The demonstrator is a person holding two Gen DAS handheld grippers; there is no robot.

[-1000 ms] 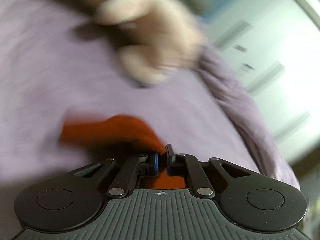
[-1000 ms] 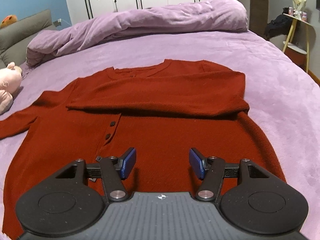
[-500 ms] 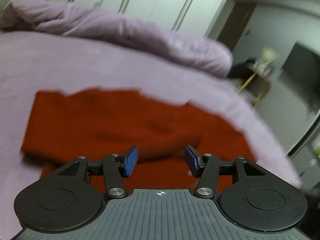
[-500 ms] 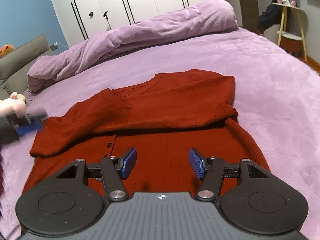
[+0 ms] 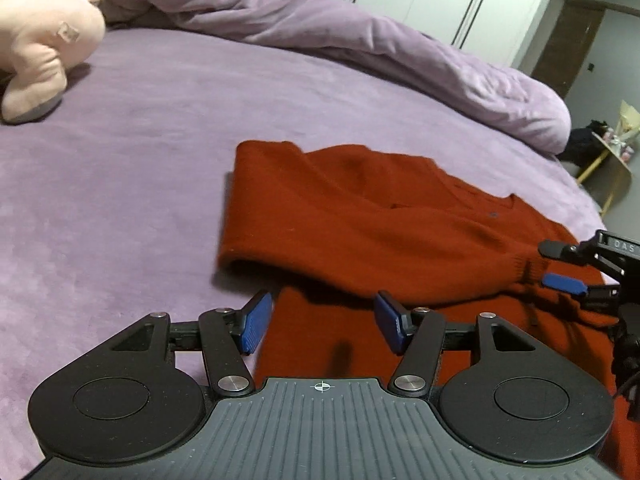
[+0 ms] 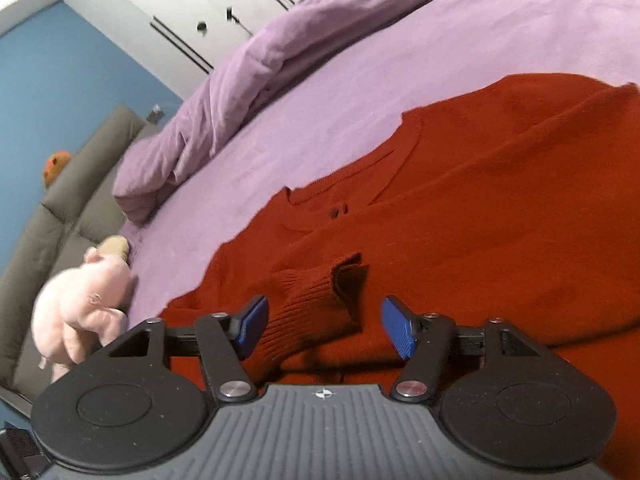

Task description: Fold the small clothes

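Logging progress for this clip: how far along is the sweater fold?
Done: both sleeves lie folded across the red sweater, one cuff resting on its body. In hand: nothing; the left gripper and right gripper are open, the right one around that cuff. Left: folding the body, which lies full length on the bed.

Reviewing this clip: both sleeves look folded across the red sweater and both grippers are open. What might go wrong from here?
1. The ribbed cuff sits between the open right gripper's fingers; closing may also pinch the sweater body beneath.
2. The folded sleeve lies loose and humped, so dragging could undo it.
3. The left gripper hovers over the hem edge, close to the right gripper; they may collide.
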